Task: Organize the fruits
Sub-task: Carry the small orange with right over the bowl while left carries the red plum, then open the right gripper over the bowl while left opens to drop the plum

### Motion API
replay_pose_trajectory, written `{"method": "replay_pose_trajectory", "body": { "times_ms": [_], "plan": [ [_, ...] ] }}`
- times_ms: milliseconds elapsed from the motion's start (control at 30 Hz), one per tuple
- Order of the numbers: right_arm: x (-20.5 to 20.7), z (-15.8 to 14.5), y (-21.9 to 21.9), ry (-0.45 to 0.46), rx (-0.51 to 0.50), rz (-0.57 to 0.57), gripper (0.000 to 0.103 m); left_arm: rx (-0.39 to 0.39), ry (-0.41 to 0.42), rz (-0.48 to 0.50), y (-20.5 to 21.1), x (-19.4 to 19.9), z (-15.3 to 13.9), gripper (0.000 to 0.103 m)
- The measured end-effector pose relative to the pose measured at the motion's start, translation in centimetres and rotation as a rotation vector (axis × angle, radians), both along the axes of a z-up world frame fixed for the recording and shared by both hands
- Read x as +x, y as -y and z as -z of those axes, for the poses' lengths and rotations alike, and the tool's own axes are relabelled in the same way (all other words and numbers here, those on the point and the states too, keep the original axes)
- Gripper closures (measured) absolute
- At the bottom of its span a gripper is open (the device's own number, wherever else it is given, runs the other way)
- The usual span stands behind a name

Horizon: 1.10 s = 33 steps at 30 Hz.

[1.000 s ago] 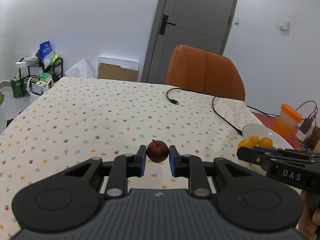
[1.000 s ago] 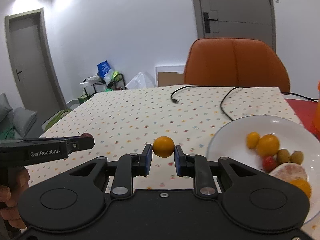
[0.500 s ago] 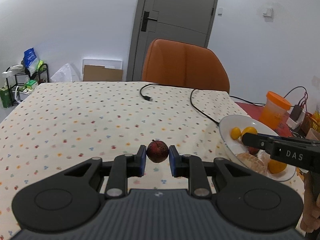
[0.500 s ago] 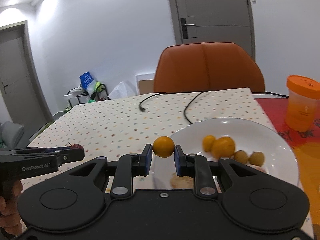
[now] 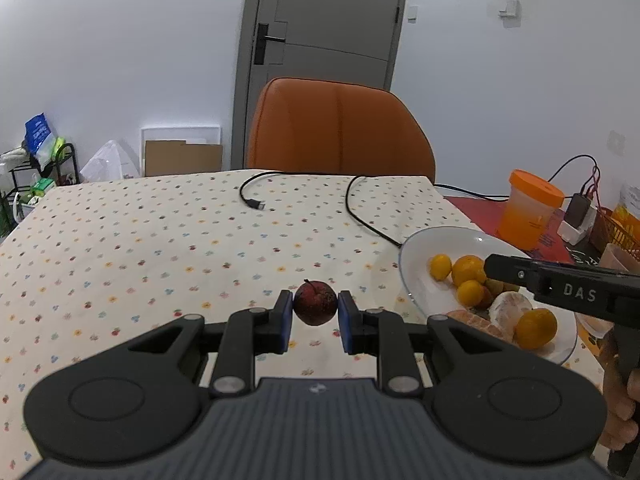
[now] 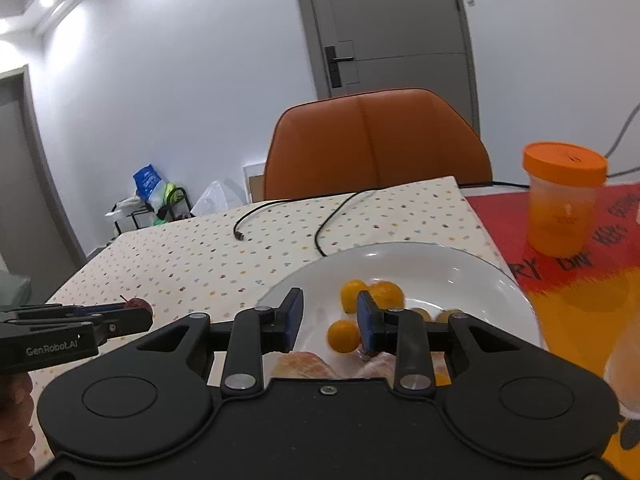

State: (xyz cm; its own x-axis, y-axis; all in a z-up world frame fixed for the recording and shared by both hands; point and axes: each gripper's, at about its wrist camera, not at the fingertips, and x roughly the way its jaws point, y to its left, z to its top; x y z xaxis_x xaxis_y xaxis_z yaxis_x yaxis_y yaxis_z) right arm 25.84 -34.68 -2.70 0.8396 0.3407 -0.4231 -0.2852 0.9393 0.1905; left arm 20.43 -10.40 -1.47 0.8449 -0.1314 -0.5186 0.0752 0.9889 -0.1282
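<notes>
Gripping a red fruit [image 5: 315, 303], left gripper [image 5: 315, 314]; right gripper [image 6: 329, 322] seemingly empty.

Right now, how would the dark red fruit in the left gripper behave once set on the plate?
The dark red fruit looks round, so it probably rolls toward the plate centre. It seems firm, undented between the fingers.

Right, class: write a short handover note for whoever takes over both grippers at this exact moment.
Left gripper: shut on a small dark red fruit, held above the tablecloth, left of the plate.
Right gripper: open over the plate; a small orange fruit sits below, between its fingers, apparently just let go.
Done: orange fruit on the plate with the others.
Left: put the red fruit on the plate.
</notes>
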Motion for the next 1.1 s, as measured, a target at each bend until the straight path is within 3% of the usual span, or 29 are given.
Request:
{"method": "replay_pose_trajectory", "body": {
  "times_ms": [733,1100],
  "plan": [
    [-4.1,1.3,6.3,-0.017,0.078,0.116,0.068,0.045,0.015,0.148,6.6,2.5,-0.5,0.081],
    [-5.5,1.4,7.7,-0.008,0.118,0.139,0.061,0.063,0.009,0.133,7.5,2.8,-1.0,0.074]
  ]
}}
